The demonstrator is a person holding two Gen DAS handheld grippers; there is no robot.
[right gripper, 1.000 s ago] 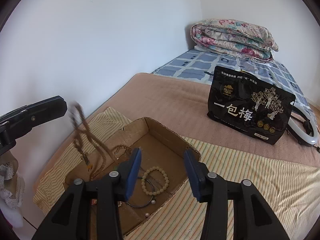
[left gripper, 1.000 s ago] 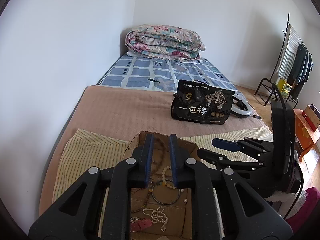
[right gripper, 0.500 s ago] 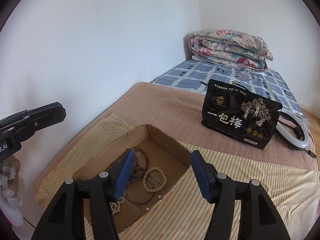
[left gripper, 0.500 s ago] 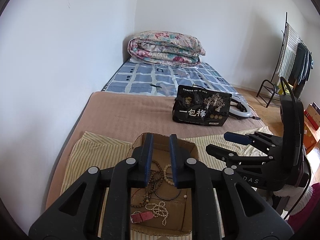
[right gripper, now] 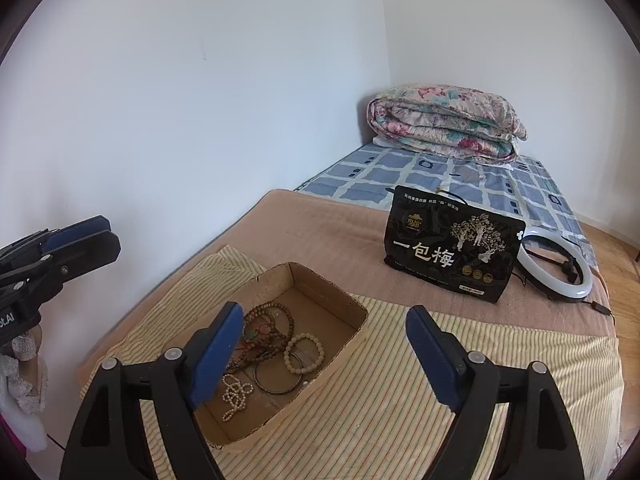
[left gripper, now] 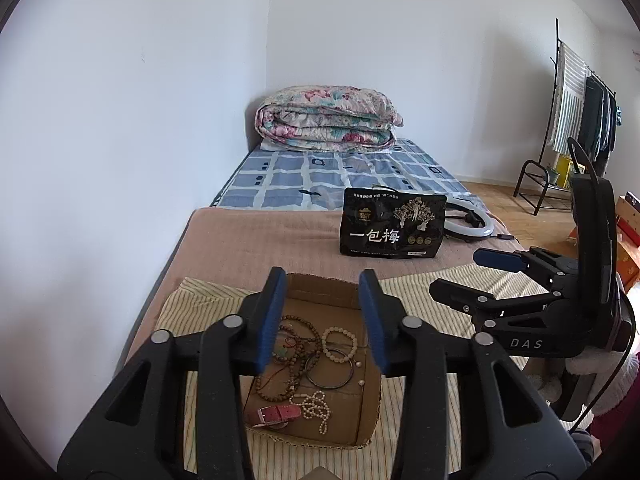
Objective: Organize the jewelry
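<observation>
White walls back a bed (left gripper: 256, 240) where the shallow brown cardboard box (right gripper: 320, 288) of beaded jewelry (left gripper: 304, 344) sits lower centre; a black pouch (right gripper: 452, 256) reads "一包梅". Left gripper (left gripper: 322, 320) and right gripper (right gripper: 324, 356) fingers apart, empty; "DAS" marks the right one.

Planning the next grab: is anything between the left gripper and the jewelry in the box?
Nothing visible. The left gripper is open above the lidless cardboard box, with the cream bead bracelet exposed below.
</observation>
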